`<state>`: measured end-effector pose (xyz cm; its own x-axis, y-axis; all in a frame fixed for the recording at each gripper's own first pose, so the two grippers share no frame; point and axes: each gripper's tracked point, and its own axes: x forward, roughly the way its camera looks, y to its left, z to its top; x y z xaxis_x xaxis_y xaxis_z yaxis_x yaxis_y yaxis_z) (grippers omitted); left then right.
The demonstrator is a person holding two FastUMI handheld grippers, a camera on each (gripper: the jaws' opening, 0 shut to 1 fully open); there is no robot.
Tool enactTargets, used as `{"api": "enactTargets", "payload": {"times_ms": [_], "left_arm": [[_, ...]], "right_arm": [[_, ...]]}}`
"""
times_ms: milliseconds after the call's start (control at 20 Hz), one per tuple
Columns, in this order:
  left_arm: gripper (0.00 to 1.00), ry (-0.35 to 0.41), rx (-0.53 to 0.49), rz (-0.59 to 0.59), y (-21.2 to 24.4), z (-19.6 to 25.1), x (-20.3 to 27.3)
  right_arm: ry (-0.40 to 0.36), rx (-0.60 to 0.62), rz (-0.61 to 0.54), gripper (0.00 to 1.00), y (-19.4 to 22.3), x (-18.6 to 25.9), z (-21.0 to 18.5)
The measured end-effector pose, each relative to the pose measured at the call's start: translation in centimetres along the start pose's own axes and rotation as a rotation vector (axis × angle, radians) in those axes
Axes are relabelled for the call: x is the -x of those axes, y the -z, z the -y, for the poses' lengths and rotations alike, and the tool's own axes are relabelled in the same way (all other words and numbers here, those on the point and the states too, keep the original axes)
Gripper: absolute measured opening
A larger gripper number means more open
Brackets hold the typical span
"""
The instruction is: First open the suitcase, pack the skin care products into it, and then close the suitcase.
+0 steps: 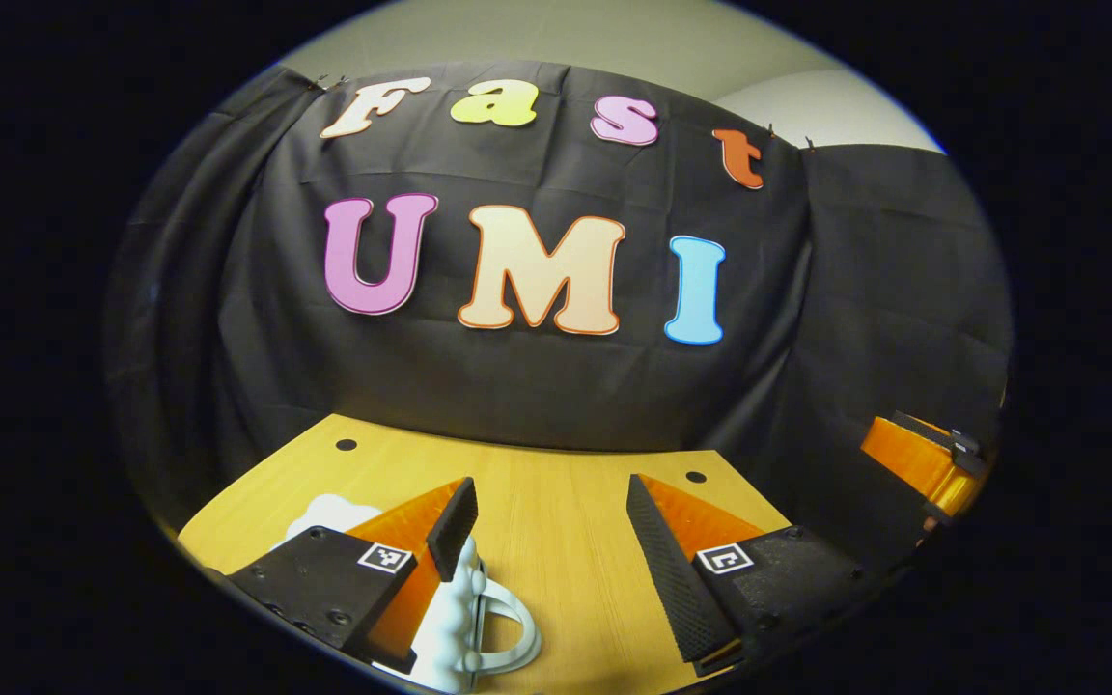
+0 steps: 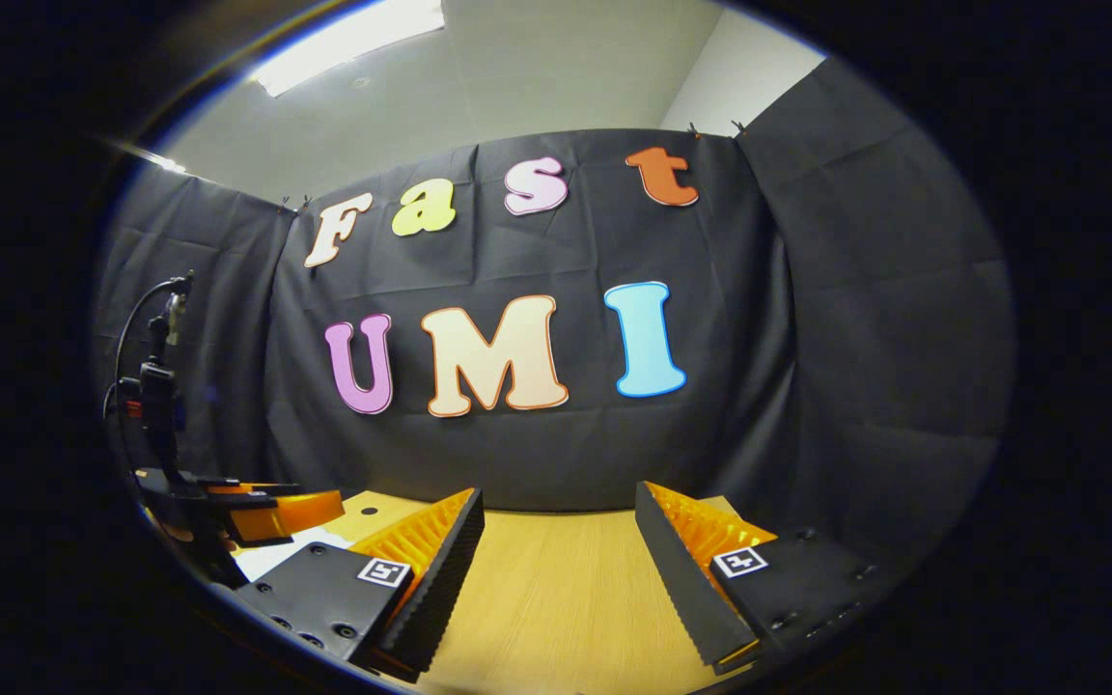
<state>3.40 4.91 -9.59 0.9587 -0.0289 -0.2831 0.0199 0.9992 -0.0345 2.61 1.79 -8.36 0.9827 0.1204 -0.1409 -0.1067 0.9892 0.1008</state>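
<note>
1. The left tongs (image 1: 551,545) hover low over the wooden desk (image 1: 556,502), fingers spread wide and pinching nothing; bare desk surface lies between them

2. A white moulded object with a loop handle (image 1: 479,618) lies on the desk directly under the left finger of the left tongs. It is judged to be the suitcase or its handle end, but too little of it is visible to confirm. No contact between finger and object can be confirmed

3. The right tongs (image 2: 556,569) are likewise spread wide, holding nothing, and are level with the desk (image 2: 556,598) and aimed at the booth's rear cloth wall (image 2: 855,338)

4. In the right gripper view, the left tongs (image 2: 257,512) appear at the far left with a cable looping above them. A pale surface lies just below them, possibly the same white object

5. In the left gripper view, the right tongs (image 1: 923,458) appear at the far right edge, well apart from the white object

6. Assessment: both tongs are held open and forward-facing because no grasp has begun. Opening the suitcase is judged not yet done. No skin care products can be identified in either view

7. Next move requirement: tilt the left tongs downward to bring the loop handle between the fingers before closing
</note>
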Motion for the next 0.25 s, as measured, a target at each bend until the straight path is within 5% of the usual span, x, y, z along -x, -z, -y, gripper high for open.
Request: {"api": "enactTargets", "payload": {"times_ms": [250], "left_arm": [[0.94,0.034,-0.058,0.084,-4.2,-0.7,0.0]], "right_arm": [[0.057,0.069,0.072,0.97,-2.3,1.6,-0.8]]}}
